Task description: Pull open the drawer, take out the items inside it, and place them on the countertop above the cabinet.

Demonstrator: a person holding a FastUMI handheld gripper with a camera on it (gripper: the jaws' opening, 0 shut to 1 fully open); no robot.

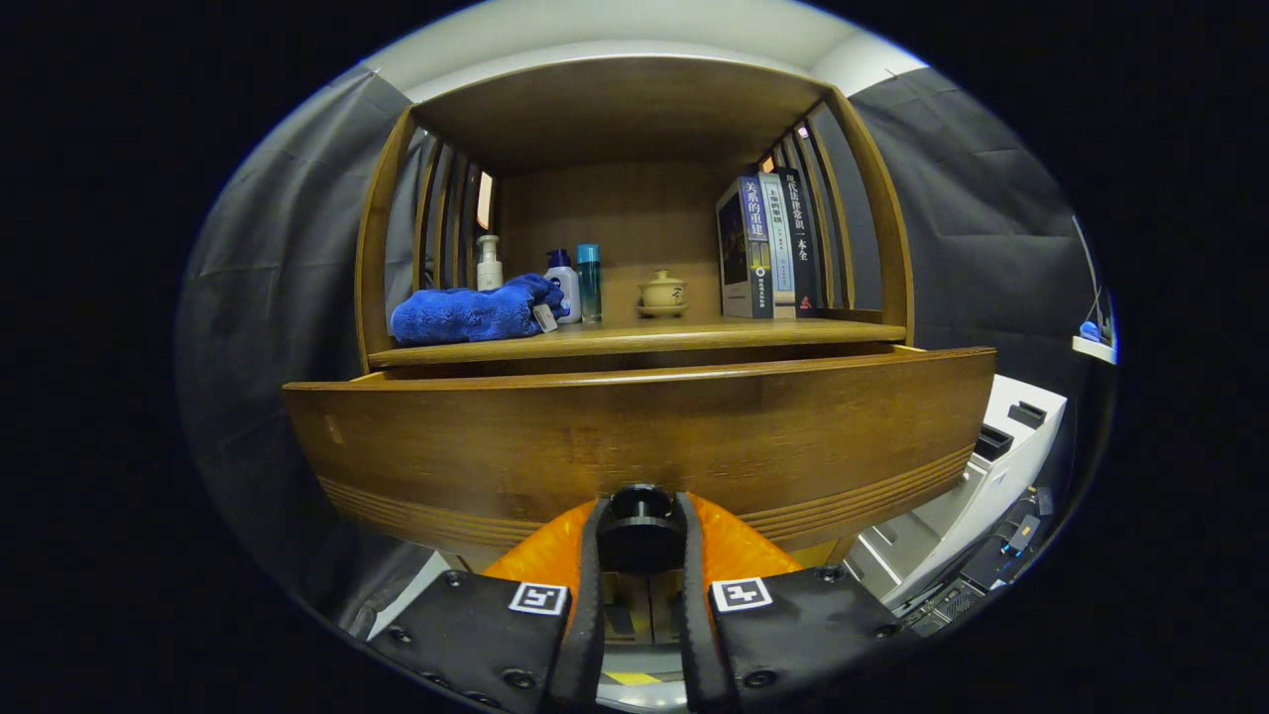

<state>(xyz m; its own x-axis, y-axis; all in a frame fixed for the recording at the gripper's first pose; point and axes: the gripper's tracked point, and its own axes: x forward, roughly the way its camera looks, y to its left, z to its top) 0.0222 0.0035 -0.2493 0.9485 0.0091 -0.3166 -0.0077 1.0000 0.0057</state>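
The tool (640, 540) is pinched on the round dark knob (640, 526) of the wooden drawer (634, 436), with one finger pressed against each side of the knob. The drawer front is seen pulled out from the cabinet (634, 119), its top edge standing forward of the counter (644, 337) above it; the inside of the drawer is hidden behind the front panel, so its contents cannot be told. On the counter, a blue towel (476, 312) is laid toward the left, with a white pump bottle (488, 263) behind it. Just beside the towel, a white bottle with a blue cap (563, 283) and a slim blue bottle (589, 283) are stood upright. A small lidded ceramic pot (662, 293) is set near the middle, and several books (768, 243) are stood upright at the right. Grey cloth (278, 248) is hung on both sides of the cabinet.
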